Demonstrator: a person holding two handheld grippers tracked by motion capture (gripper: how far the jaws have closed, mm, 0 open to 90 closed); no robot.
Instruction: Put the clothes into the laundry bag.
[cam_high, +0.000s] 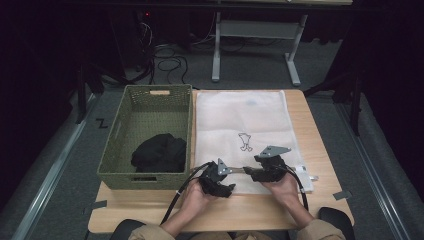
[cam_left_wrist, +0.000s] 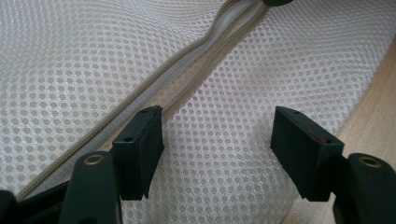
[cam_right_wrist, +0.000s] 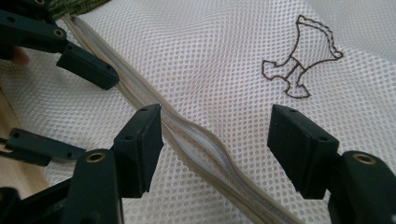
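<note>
Where high view blurs, zipper (cam_right_wrist: 205, 144) between mesh (cam_right_wrist: 210, 56).

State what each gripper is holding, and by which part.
Nothing is held. The left gripper and the right gripper both stand open over the white mesh bag, near its zipper.

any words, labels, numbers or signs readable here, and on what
No readable text anywhere.
White mesh bag: an embroidered brown outline figure, a picture, not letters.
Same bag: a faint bluish mark near its far edge, too blurred to read.
Floor: a dark Z-shaped mark, possibly tape.
</note>
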